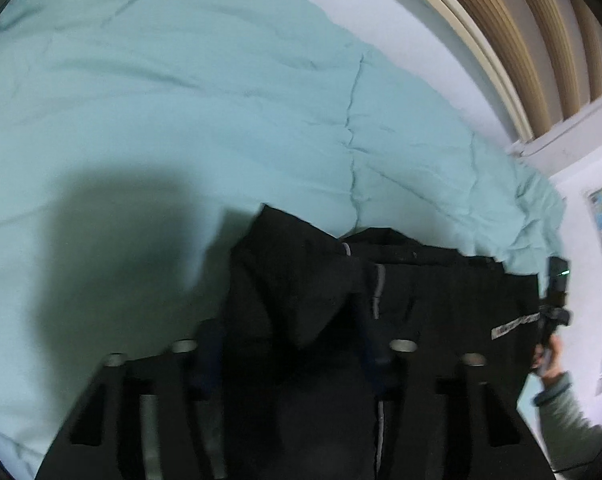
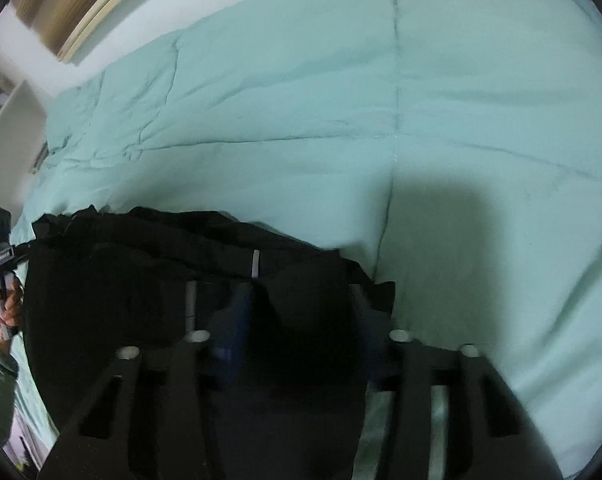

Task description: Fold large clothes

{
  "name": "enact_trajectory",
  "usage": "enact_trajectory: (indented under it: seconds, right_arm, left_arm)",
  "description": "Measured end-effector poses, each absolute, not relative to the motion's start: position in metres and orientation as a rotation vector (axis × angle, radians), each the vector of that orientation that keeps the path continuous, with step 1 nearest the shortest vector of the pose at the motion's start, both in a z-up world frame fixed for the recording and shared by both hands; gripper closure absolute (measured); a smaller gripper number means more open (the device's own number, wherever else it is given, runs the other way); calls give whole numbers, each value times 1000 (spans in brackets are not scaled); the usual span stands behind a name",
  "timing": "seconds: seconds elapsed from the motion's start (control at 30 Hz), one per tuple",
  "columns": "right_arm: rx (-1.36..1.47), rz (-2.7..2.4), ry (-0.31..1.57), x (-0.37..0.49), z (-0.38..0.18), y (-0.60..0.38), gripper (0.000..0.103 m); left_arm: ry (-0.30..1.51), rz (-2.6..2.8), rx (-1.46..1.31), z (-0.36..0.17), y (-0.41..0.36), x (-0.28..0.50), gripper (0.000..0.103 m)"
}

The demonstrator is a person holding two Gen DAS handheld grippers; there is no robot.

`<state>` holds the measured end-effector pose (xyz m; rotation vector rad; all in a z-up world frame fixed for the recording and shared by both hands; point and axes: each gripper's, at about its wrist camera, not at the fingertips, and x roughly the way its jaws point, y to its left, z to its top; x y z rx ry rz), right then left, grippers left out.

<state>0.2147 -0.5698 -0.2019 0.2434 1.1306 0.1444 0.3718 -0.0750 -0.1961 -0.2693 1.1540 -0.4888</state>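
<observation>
Black, matte fabric is filling the lower half of the left wrist view: a large black garment with grey trim strips [image 1: 401, 292] is bunching between the blue fingers of the left gripper [image 1: 293, 344], which is clamping it above a quilted, lightly creased mint-green comforter [image 1: 181, 100]. Wide open bedding is stretching away to the left.

In the right wrist view, the right gripper [image 2: 301, 320] is pinching the same garment's other bunched edge, the cloth spanning leftward, with smooth comforter lying open to the right.
</observation>
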Motion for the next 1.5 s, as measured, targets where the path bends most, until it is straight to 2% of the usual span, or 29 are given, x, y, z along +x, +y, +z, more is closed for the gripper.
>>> enact_trajectory:
  seconds: [0.03, 0.17, 0.37, 0.5, 0.57, 0.67, 0.83, 0.97, 1.17, 1.23, 1.3, 1.37, 1.5]
  right_arm:
    - [210, 136, 1118, 212, -199, -565, 74]
    - [105, 63, 1039, 187, -174, -552, 82]
    - [10, -58, 894, 158, -108, -550, 84]
    - [-108, -152, 840, 166, -79, -542, 86]
    - [-102, -189, 829, 181, -73, -547, 87]
    - [-74, -231, 864, 210, -88, -555, 87]
    - [-87, -261, 1025, 254, -158, -555, 89]
    - [-18, -214, 1158, 270, -207, -559, 90]
    - [-67, -216, 1234, 272, -220, -549, 78]
    - [-28, -212, 1227, 265, -208, -552, 72]
    - [43, -193, 1201, 251, -189, -557, 55]
    - [98, -173, 1155, 232, -166, -559, 47]
    - [166, -119, 1077, 187, -120, -548, 45]
  left_arm:
    - [1138, -480, -253, -194, -75, 368, 72]
    - [1061, -455, -292, -171, -58, 347, 86]
    - [902, -482, -331, -108, -50, 323, 88]
    - [800, -490, -305, -62, -71, 342, 88]
    - [790, -462, -277, -57, -82, 359, 88]
    - [885, -388, -265, -87, -93, 396, 88]
    - [1131, -262, -206, -188, -104, 432, 88]
    - [1190, -235, -175, -218, -112, 438, 81]
    - [1235, -278, -307, -212, -95, 447, 71]
    - [1196, -260, -382, -196, -80, 445, 56]
    - [1139, -236, -420, -180, -67, 435, 53]
    - [1077, -180, -406, -158, -51, 420, 53]
    - [1016, -183, -381, -122, -38, 380, 53]
